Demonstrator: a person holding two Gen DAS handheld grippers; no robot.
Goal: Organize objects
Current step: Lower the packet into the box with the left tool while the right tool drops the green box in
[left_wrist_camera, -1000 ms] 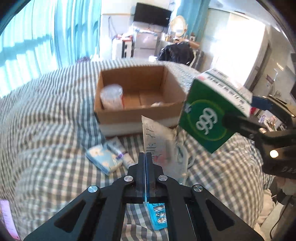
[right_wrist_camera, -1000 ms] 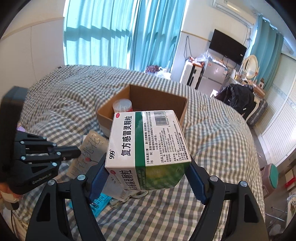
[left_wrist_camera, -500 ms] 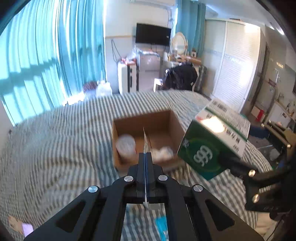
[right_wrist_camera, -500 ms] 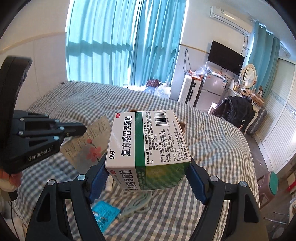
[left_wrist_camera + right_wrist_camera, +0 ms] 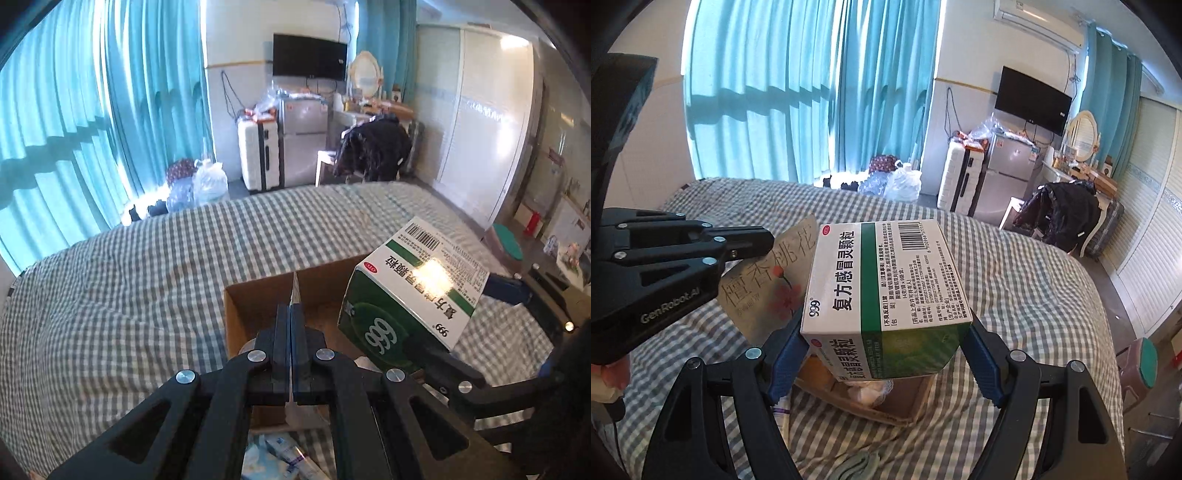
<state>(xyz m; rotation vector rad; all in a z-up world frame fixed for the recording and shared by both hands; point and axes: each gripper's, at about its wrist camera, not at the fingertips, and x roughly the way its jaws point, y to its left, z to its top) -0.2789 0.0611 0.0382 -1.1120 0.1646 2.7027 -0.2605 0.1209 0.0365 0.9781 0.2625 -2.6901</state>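
Note:
My left gripper (image 5: 291, 332) is shut on a flat tan packet (image 5: 772, 284) with Chinese characters and a pink flower; in the left wrist view I see it edge-on (image 5: 294, 291). My right gripper (image 5: 882, 354) is shut on a white and green medicine box (image 5: 882, 284), also in the left wrist view (image 5: 410, 295). Both are held above an open cardboard box (image 5: 236, 317) on the checked bed (image 5: 129, 295). The box's near corner shows under the medicine box in the right wrist view (image 5: 901, 410), with a white crumpled thing (image 5: 868, 391) inside.
Small blue and white packets (image 5: 273, 458) lie on the bed in front of the cardboard box. A coiled pale cable (image 5: 857, 465) lies on the bed near me. Beyond the bed stand a suitcase (image 5: 258, 155), a fridge (image 5: 303, 140) and teal curtains (image 5: 92, 129).
Both grippers have risen with their loads and moved forward over the cardboard box. The packet left the bed; the views now look more across the room.

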